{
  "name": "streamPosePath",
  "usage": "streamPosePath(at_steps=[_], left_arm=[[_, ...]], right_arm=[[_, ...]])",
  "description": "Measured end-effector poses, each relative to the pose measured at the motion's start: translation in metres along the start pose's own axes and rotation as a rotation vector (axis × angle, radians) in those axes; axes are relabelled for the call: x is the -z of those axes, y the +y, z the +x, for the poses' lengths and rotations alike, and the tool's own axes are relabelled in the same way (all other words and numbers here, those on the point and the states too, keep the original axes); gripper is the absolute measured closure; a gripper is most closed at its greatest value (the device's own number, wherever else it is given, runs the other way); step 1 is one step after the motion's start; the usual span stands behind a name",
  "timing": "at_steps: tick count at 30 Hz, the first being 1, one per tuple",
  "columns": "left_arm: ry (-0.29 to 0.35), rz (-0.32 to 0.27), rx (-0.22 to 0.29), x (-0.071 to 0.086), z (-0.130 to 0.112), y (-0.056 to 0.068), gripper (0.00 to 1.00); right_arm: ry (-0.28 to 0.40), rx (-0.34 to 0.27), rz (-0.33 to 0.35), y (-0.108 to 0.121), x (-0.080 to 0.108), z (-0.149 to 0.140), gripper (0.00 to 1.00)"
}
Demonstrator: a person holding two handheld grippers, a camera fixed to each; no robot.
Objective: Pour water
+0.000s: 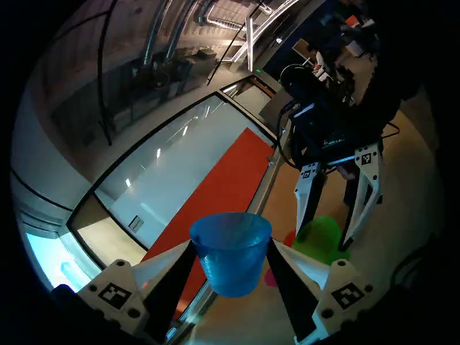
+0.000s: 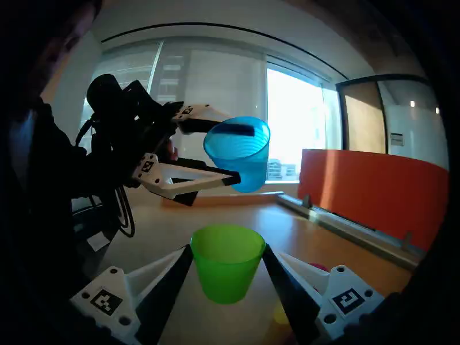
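Note:
A translucent blue cup (image 1: 231,261) sits between my left gripper's (image 1: 231,247) fingers, which are shut on its sides. In the right gripper view that blue cup (image 2: 238,150) hangs in the air, tipped over with its mouth facing the camera, held by the left gripper (image 2: 244,152) above and behind a green cup (image 2: 226,270). My right gripper (image 2: 227,253) is shut on the green cup, which stands upright over the table. In the left gripper view the green cup (image 1: 322,233) shows lower down between the right gripper's (image 1: 323,238) white fingers. I cannot make out any water.
A wooden table (image 2: 172,230) lies below, edged by an orange partition panel (image 2: 374,190) and large bright windows (image 2: 293,115). Small pink (image 2: 319,266) and yellow (image 2: 280,315) things lie on the table near the green cup. A person's dark sleeve (image 2: 52,161) is at the left.

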State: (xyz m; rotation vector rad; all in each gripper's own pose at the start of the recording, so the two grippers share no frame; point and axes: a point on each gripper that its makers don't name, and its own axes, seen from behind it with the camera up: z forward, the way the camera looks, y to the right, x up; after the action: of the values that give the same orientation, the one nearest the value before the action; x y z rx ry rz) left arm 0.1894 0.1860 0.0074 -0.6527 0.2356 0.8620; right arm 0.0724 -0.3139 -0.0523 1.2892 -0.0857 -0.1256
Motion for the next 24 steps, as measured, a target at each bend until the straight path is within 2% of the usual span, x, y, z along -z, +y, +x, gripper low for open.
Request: streamPosePath(at_steps=[24], left_arm=[[-0.01,-0.002,-0.062,-0.0007,-0.0017,0.0014,0.16]], right_arm=[[0.001,-0.002,0.001,0.0003,-0.0007,0.0003,0.09]])
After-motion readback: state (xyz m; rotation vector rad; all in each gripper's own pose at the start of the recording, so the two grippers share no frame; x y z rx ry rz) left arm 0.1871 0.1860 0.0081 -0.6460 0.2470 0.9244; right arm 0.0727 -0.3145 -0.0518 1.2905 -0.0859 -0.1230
